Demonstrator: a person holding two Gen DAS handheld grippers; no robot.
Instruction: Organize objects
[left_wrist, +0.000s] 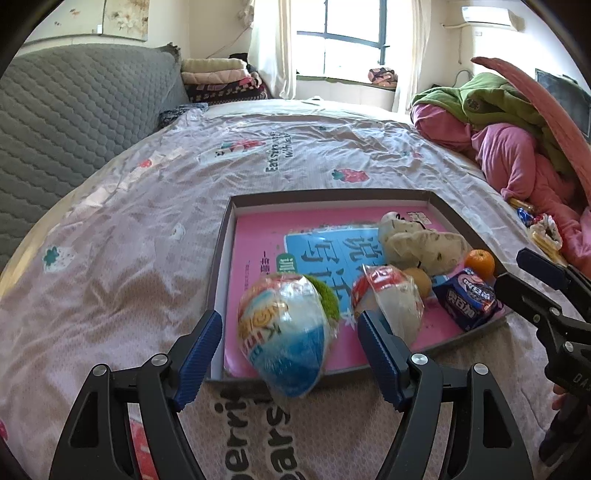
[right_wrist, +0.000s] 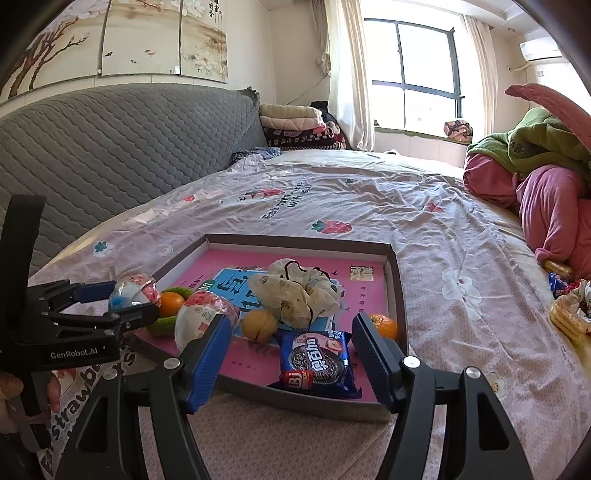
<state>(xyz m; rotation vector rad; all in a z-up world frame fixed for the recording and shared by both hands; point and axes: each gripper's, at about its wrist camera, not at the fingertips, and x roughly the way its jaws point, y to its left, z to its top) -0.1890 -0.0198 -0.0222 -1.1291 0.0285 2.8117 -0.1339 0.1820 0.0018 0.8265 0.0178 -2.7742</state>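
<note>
A shallow brown tray (left_wrist: 332, 195) with a pink book cover inside lies on the bed. My left gripper (left_wrist: 290, 354) is open over its near rim. A blurred blue, orange and white snack packet (left_wrist: 284, 332) sits between the pads with a gap on each side. My right gripper (right_wrist: 291, 354) is open at the tray's (right_wrist: 295, 240) near edge. A blue cookie packet (right_wrist: 314, 362) lies in the tray between its fingers, untouched. The tray also holds a red and white packet (right_wrist: 201, 314), a white cloth item (right_wrist: 295, 295), a yellow fruit (right_wrist: 258, 326) and a mandarin (right_wrist: 386, 325).
Pink and green clothes (left_wrist: 517, 147) are piled at the right of the bed, with loose snacks (right_wrist: 569, 314) beside them. A grey quilted headboard (right_wrist: 110, 147) runs along the left. Folded blankets (right_wrist: 295, 125) are stacked at the back. The strawberry-print sheet (left_wrist: 147, 221) surrounds the tray.
</note>
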